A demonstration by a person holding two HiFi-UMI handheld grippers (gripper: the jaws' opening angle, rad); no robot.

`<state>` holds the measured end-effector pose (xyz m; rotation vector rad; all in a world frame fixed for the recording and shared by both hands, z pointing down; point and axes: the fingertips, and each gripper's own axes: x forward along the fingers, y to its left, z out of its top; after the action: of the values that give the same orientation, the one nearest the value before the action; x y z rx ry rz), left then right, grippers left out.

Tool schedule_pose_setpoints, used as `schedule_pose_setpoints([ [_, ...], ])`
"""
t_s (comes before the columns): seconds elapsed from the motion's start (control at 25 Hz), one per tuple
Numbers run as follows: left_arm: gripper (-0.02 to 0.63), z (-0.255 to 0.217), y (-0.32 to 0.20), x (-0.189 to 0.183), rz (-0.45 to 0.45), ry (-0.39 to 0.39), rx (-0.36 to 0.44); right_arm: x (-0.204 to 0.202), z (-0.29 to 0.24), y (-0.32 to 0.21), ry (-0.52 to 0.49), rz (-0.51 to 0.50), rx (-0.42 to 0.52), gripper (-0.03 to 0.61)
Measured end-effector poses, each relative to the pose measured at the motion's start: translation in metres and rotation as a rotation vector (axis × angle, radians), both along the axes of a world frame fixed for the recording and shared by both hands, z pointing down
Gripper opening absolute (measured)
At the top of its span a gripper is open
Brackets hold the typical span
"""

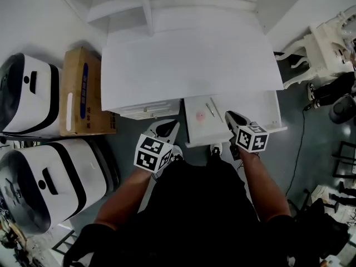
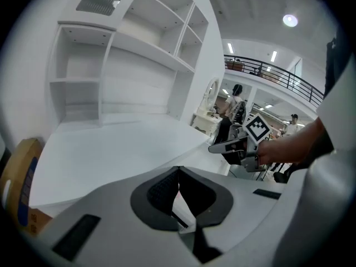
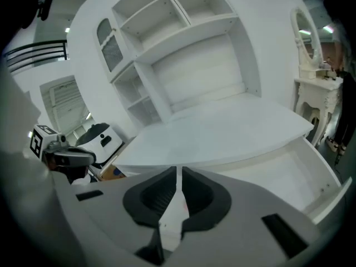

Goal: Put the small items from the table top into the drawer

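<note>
The white table top is bare. Below its front edge a drawer stands pulled out. A small pink item and a thin pen-like stick lie in the drawer's left part. My left gripper hovers just left of the drawer, in front of the table, jaws shut and empty. My right gripper is over the drawer's front middle, also shut with nothing held. The right gripper view shows the drawer's bare white floor.
A shelf unit rises at the table's back. A cardboard box and two white appliances stand on the floor to the left. White ornate furniture and black gear stand to the right.
</note>
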<state>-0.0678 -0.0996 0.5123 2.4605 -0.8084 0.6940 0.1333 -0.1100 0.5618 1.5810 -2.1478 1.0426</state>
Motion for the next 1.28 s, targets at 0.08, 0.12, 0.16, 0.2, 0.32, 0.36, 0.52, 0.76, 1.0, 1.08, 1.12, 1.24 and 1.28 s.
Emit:
schedule_pose_setpoints([
  [0.08,0.011,0.001,0.005,0.001,0.042,-0.003,0.0,-0.006,-0.017,0.016,-0.019,0.034,0.044,0.045],
  [0.12,0.011,0.002,0.007,0.002,0.06,-0.006,0.0,-0.009,-0.024,0.024,-0.03,0.047,0.06,0.043],
  [0.16,0.011,0.002,0.009,0.003,0.076,-0.008,0.002,-0.012,-0.03,0.032,-0.039,0.055,0.073,0.04],
  [0.2,0.011,0.002,0.01,0.004,0.088,-0.009,0.005,-0.015,-0.035,0.038,-0.042,0.059,0.085,0.037],
  [0.32,0.011,-0.003,0.013,0.012,0.104,-0.001,0.016,-0.021,-0.047,0.055,-0.031,0.053,0.107,0.029],
  [0.36,0.011,-0.006,0.016,0.015,0.106,0.005,0.021,-0.022,-0.05,0.06,-0.037,0.048,0.11,0.029],
  [0.52,0.011,-0.017,0.029,0.025,0.105,0.021,0.043,-0.02,-0.06,0.079,-0.107,0.06,0.121,0.028],
  [0.76,0.011,-0.023,0.059,0.031,0.05,0.031,0.041,-0.009,-0.077,0.11,-0.08,0.033,0.143,0.029],
  [1.0,0.011,-0.029,0.104,0.051,0.002,0.051,0.032,-0.006,-0.089,0.151,-0.107,-0.077,0.187,0.029],
  [1.08,0.011,-0.031,0.119,0.056,-0.014,0.044,0.038,-0.002,-0.091,0.167,-0.12,-0.096,0.191,0.028],
  [1.12,0.011,-0.033,0.128,0.058,-0.02,0.041,0.042,0.001,-0.092,0.175,-0.126,-0.1,0.192,0.028],
  [1.24,0.011,-0.04,0.155,0.065,-0.028,0.035,0.061,0.012,-0.091,0.199,-0.129,-0.103,0.199,0.028],
  [1.28,0.011,-0.042,0.164,0.067,-0.032,0.034,0.067,0.015,-0.09,0.206,-0.129,-0.103,0.202,0.028],
])
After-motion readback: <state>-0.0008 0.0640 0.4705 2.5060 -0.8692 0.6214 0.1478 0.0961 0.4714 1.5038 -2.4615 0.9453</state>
